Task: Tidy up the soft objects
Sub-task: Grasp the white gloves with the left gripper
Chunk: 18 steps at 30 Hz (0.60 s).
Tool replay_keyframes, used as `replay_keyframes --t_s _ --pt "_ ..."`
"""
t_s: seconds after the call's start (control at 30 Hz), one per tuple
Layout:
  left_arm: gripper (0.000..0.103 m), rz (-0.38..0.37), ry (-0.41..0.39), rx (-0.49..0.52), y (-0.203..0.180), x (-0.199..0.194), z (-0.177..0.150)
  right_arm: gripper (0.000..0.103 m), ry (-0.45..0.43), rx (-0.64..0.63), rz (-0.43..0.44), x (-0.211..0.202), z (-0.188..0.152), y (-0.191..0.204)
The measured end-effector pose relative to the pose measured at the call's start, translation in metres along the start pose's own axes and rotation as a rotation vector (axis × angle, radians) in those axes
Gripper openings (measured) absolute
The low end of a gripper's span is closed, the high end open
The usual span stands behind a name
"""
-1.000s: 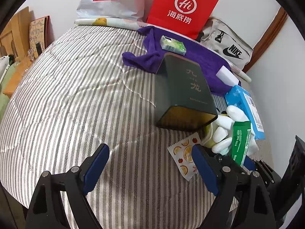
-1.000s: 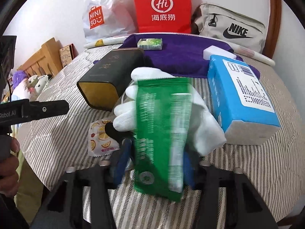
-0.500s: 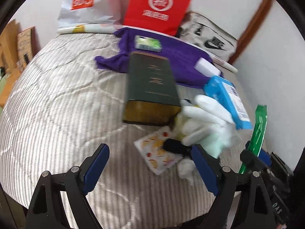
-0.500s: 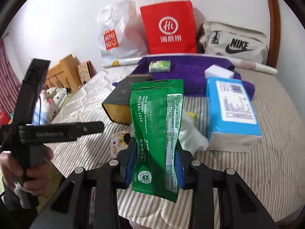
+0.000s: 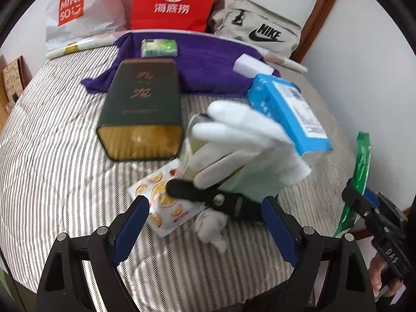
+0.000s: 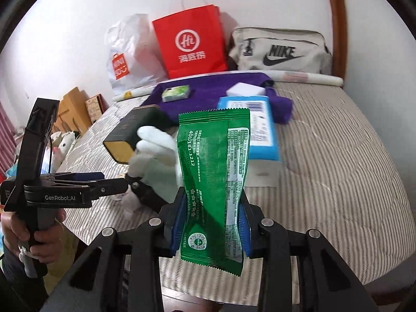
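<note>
My right gripper (image 6: 210,226) is shut on a green foil packet (image 6: 215,182) and holds it upright above the striped bed (image 6: 338,169). The left wrist view shows the same packet (image 5: 361,161) off to the right. My left gripper (image 5: 205,218) is open, low over the bed. Just beyond its pads lie a white glove (image 5: 247,150), a black handle-like object (image 5: 208,195) partly under the glove, a fruit-print sachet (image 5: 161,202) and a crumpled white tissue (image 5: 210,226). In the right wrist view the left gripper (image 6: 109,182) points at the glove (image 6: 156,156).
A dark green tin (image 5: 143,109) lies left of the glove and a blue tissue pack (image 5: 286,109) lies to its right. Behind them a purple towel (image 5: 208,62) carries a small green pack (image 5: 159,48) and a white block (image 5: 249,66). Bags line the wall.
The right gripper has lifted the green packet off the glove and drawn it back and up. The left gripper has swung right, so the glove and sachet now sit between its fingers' line.
</note>
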<state>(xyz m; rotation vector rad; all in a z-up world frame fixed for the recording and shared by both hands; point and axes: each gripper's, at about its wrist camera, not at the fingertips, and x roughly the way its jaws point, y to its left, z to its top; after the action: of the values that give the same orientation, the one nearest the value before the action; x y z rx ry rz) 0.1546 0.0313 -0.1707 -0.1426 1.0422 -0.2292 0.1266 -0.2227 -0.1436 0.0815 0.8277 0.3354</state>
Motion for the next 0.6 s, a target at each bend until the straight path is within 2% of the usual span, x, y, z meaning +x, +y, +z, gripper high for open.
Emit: replay_keyframes --t_s 0.17,0.27,0.37,0.5,0.6 --pt "0.088 -0.036 -0.048 0.079 -0.024 -0.004 0.016 0.036 0.007 0.018 -0.010 0.001 -0.004 -0.016" --pt "0.088 -0.052 -0.050 0.101 -0.036 0.004 0.026 0.036 0.021 0.031 -0.010 0.005 -0.007 -0.024" --pt "0.086 0.019 -0.036 0.134 -0.047 0.021 0.028 0.036 0.050 0.039 -0.017 0.011 -0.012 -0.031" --pt "0.086 0.071 -0.045 0.154 -0.052 0.036 0.027 0.036 0.090 0.040 -0.020 0.017 -0.018 -0.037" --pt "0.074 0.097 -0.044 0.180 -0.056 0.042 0.026 0.036 0.113 0.033 -0.016 0.022 -0.022 -0.039"
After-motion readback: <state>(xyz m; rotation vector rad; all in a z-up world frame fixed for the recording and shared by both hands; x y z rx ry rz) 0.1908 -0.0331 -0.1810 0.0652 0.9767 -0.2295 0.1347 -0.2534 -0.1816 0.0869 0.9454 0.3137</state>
